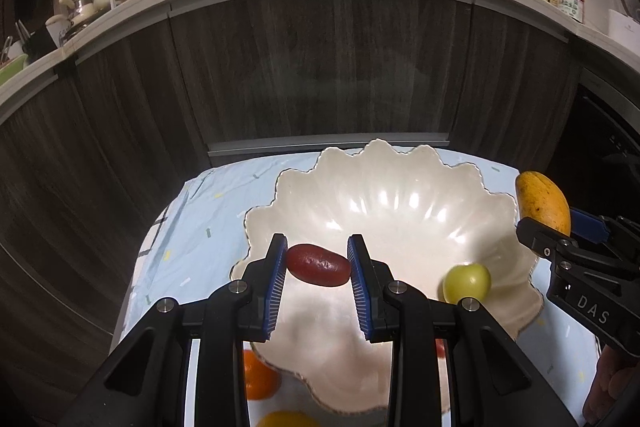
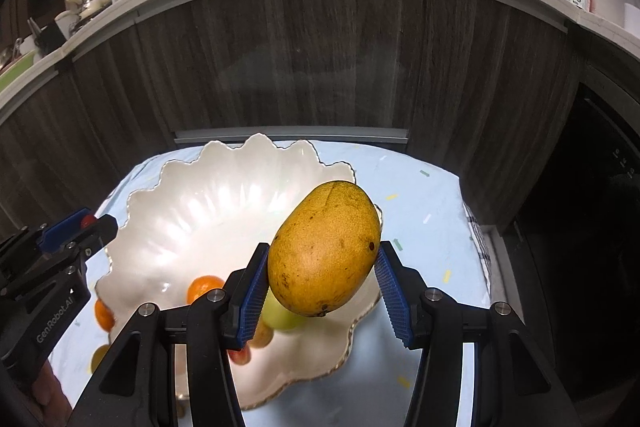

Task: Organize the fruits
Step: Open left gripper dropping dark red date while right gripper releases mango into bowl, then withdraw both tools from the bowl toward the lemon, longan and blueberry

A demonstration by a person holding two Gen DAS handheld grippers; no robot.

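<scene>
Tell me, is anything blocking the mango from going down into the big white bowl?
Nothing visible blocks it. The right gripper holds the mango over the bowl's right side. A green fruit sits in the bowl just beneath it, but there is bare room beside it.

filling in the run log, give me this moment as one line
left gripper: shut on red fruit | right gripper: shut on mango | both over white bowl | green fruit in bowl
</scene>
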